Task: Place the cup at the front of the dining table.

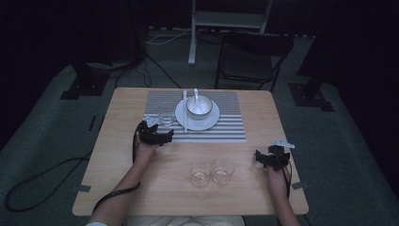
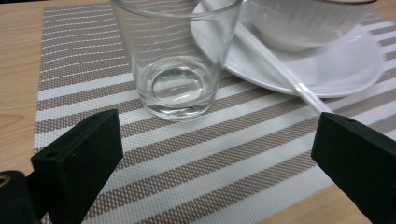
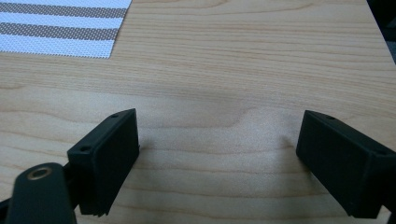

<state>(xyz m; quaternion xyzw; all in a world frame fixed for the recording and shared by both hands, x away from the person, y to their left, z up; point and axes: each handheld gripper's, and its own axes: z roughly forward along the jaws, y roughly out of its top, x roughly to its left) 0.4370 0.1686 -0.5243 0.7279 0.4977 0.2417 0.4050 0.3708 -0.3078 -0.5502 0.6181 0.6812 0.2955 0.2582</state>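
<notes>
An empty clear glass (image 2: 175, 56) stands on the striped placemat (image 2: 84, 70), just left of a white plate (image 2: 336, 70) carrying a white bowl (image 2: 303, 23) and chopsticks (image 2: 280, 70). My left gripper (image 1: 155, 134) sits at the placemat's near left corner, open, its jaws a short way in front of that glass (image 1: 165, 118) with nothing between them. Two more empty glasses (image 1: 200, 173) (image 1: 222, 170) stand on the bare wood near the front. My right gripper (image 1: 270, 157) rests open over the bare wooden table (image 3: 233, 70) at the right, holding nothing.
The placemat (image 1: 226, 127) lies at the table's far middle, with the plate (image 1: 207, 121), bowl (image 1: 199, 106) and a spoon (image 1: 196, 94) on it. A dark chair (image 1: 251, 61) and stand legs are beyond the table's far edge. Cables trail off the left side.
</notes>
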